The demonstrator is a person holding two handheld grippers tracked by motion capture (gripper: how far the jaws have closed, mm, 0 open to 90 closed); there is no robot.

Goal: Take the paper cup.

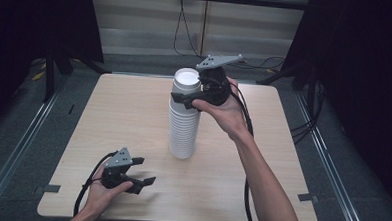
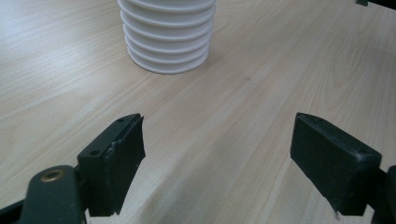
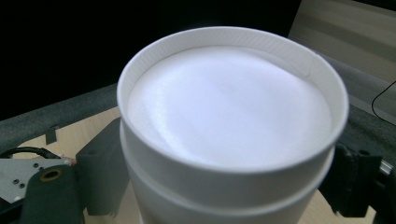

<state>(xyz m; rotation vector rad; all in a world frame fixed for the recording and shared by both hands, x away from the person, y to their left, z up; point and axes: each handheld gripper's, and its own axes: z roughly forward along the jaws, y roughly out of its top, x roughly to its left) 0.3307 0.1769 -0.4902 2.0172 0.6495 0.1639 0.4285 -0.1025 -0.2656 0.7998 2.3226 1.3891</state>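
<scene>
Clamping the top cup of the stack, right gripper, left gripper spread wide, holding nothing.

**Where each camera sits**

High view hangs above the person's side, looking forward and down over the whole wooden surface, fairly far off. Left gripper view rides low near the surface, looking along its own fingers toward the foot of the cup stack. Right gripper view sits up high, super close to the top cup, tilted slightly down. All three share that stack.
</scene>
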